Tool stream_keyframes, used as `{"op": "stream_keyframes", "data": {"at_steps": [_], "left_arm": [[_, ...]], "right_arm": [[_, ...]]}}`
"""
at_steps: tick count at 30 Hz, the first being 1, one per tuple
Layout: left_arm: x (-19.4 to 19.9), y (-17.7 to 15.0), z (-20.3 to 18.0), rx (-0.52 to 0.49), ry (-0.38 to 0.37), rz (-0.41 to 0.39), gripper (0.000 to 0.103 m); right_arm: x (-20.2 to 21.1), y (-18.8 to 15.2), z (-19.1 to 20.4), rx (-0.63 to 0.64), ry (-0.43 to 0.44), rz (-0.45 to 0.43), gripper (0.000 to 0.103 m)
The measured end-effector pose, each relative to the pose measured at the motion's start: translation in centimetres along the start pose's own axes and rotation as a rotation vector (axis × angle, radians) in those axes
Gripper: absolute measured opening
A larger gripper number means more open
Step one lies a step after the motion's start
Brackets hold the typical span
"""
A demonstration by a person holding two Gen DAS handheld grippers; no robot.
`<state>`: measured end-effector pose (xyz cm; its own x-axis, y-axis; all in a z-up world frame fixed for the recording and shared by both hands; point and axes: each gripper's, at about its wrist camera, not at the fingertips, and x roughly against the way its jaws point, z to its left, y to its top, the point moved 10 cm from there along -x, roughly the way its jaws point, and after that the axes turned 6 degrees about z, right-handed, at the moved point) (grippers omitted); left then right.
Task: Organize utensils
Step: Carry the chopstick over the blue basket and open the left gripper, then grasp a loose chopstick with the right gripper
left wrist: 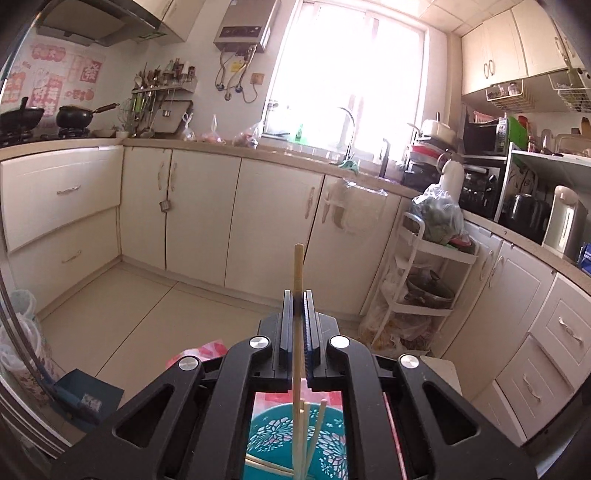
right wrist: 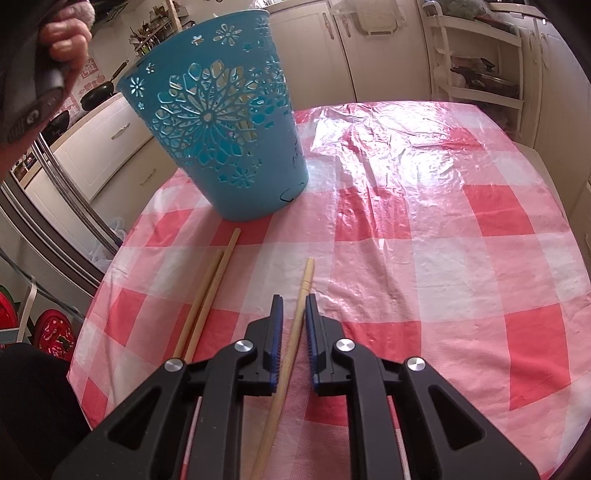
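My left gripper (left wrist: pixel 298 295) is shut on a wooden chopstick (left wrist: pixel 298 269) and holds it upright above a teal cut-out basket (left wrist: pixel 266 435), where other chopsticks (left wrist: pixel 314 435) stand inside. In the right wrist view the same teal basket (right wrist: pixel 221 122) stands on the red-and-white checked table (right wrist: pixel 424 229). My right gripper (right wrist: pixel 294 301) is open, its jaws on either side of a single chopstick (right wrist: pixel 291 343) lying on the cloth. Two more chopsticks (right wrist: pixel 207 295) lie side by side to its left.
The kitchen floor (left wrist: pixel 129 306) and cream cabinets (left wrist: pixel 199 210) lie beyond the table. A white rack (left wrist: pixel 421 280) with pots stands at the right. The hand holding the left gripper (right wrist: pixel 62 33) is at the upper left, above the basket.
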<state>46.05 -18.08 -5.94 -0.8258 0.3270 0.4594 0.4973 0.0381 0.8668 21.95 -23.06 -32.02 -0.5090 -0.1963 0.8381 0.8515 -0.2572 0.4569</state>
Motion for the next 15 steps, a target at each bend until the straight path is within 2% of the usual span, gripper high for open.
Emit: {"op": "stream_keyframes", "data": {"at_steps": [4,7,9,10,11,13,15], "left_arm": [[-2.1,-3.3,1.0,-0.015,0.026,0.069,0.005],[-1.4,-5.2,1.5,-0.05,0.034,0.108,0.005],[-0.2,-6.2,2.1,-0.081,0.043,0.127,0.012],[0.7,-6.6,2.6,-0.094,0.056,0.131,0.026],[1.7,-6.8,3.1,-0.103,0.072,0.129,0.047],[4.7,-7.1,4.7,-0.113,0.11,0.09,0.064],[7.2,-7.3,6.3,-0.119,0.139,0.059,0.074]], "right_arm": [[0.0,0.0,0.0,-0.001,0.002,0.0,0.013],[0.0,0.0,-0.1,-0.002,0.003,0.0,0.013],[0.0,0.0,-0.1,-0.004,0.007,0.0,0.013],[0.0,0.1,-0.2,-0.007,0.013,0.001,0.013],[0.0,0.1,-0.3,-0.013,0.021,0.002,0.013],[0.2,0.0,-0.5,-0.027,0.036,0.006,0.013],[0.4,-0.2,-0.6,-0.024,0.03,0.01,0.013]]}}
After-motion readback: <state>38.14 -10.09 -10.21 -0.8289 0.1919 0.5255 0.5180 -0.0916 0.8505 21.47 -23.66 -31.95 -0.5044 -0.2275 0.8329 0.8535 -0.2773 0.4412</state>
